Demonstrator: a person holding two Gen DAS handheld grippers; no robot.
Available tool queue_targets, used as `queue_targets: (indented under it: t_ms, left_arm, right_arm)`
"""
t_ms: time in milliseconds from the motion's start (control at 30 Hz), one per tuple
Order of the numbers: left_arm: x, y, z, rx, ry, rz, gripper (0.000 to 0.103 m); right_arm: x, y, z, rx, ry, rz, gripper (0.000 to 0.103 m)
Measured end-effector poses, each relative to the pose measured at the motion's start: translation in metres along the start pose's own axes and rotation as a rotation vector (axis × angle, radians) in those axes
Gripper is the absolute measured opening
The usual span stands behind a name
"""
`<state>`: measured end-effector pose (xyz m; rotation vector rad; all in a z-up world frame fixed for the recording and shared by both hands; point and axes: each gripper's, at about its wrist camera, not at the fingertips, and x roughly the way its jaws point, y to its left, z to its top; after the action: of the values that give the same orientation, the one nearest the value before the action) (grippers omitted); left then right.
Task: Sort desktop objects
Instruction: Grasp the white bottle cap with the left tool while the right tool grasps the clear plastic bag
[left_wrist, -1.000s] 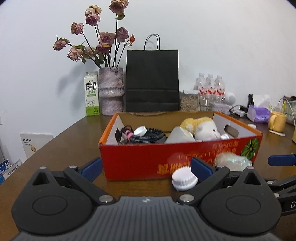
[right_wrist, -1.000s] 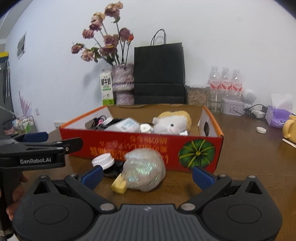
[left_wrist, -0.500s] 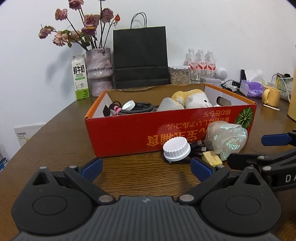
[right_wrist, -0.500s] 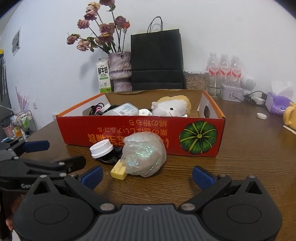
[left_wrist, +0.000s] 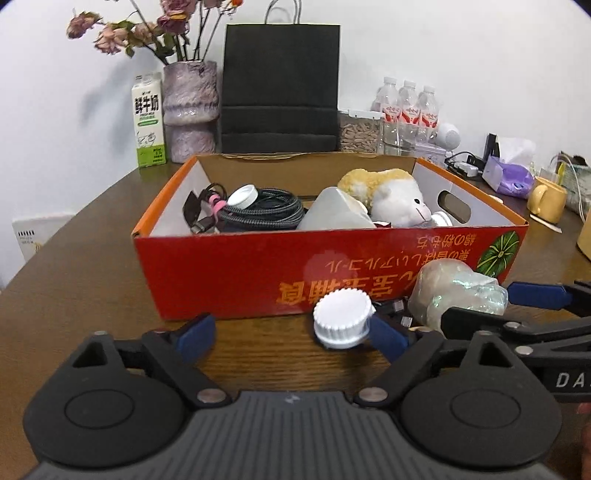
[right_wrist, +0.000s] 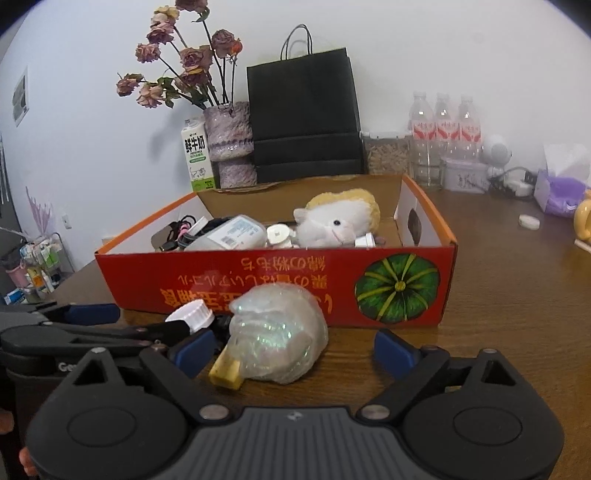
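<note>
Brown wood table against a white wall, red box in the middle. White cap and shiny bag sit just in front of it. Left gripper and right gripper have both just been closing a bit, jaws apart, gripping nothing.

Bare counter lies open at 9 o'clock of the red box. At 6 o'clock of the box, the white cap and shiny wrapped bundle block the way. At 3 o'clock, the counter is free.
</note>
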<state>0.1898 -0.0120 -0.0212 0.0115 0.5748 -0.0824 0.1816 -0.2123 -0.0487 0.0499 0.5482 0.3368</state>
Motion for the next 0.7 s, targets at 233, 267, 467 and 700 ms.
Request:
queue_targets:
  t_ms: [233, 267, 467, 700]
  left_arm:
    - [0.006, -0.008, 0.002, 0.007, 0.027, -0.081, 0.052]
    - [0.007, -0.009, 0.002, 0.010, 0.029, -0.088, 0.044]
    - [0.006, -0.012, -0.001, 0.014, 0.025, -0.107, 0.040]
    - [-0.004, -0.009, -0.002, 0.005, 0.002, -0.111, 0.040]
  right_arm:
    - [0.008, 0.000, 0.001, 0.004, 0.045, 0.052, 0.041]
    - [0.007, 0.001, 0.000, 0.000, 0.039, 0.054, 0.040]
    - [0.001, 0.001, -0.002, 0.002, 0.023, 0.059, 0.032]
    - [-0.008, -0.001, -0.004, 0.007, 0.001, 0.053, 0.031]
